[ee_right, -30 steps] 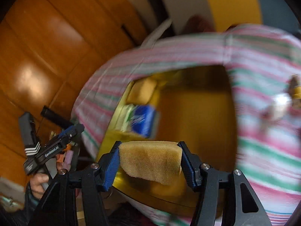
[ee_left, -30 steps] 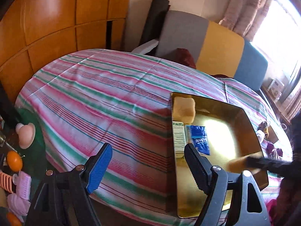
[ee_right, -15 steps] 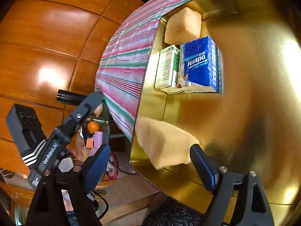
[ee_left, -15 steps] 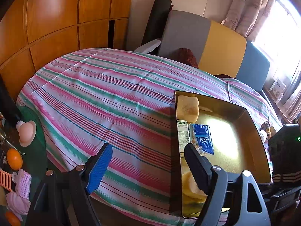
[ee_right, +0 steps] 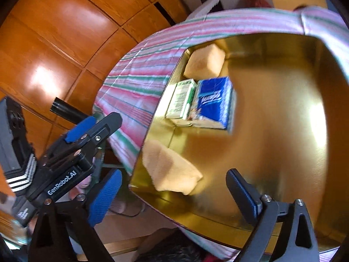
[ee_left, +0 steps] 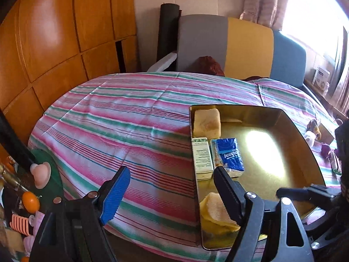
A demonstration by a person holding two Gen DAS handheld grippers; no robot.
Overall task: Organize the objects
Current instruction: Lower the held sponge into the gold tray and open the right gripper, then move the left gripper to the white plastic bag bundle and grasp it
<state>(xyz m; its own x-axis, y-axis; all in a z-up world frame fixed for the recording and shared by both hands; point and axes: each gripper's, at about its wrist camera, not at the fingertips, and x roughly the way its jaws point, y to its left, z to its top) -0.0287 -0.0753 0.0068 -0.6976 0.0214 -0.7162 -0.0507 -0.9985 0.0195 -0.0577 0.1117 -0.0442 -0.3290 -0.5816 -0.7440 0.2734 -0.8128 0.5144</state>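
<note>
Yellow sponge (ee_right: 170, 170) in gold tray (ee_right: 283, 131), loose between just-opened right tongs (ee_right: 174, 194)

A striped bedspread (ee_left: 122, 118) covers the bed. Behind its far edge stand a grey, yellow and blue headboard (ee_left: 240, 48) and a black roll (ee_left: 166, 30); wooden panelling (ee_left: 54, 32) lines the left.

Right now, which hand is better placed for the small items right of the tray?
Right: right gripper, jaws just opened, cloth lying free, hangs over the tray nearer those small items; left gripper straddles the tray's left edge.
</note>
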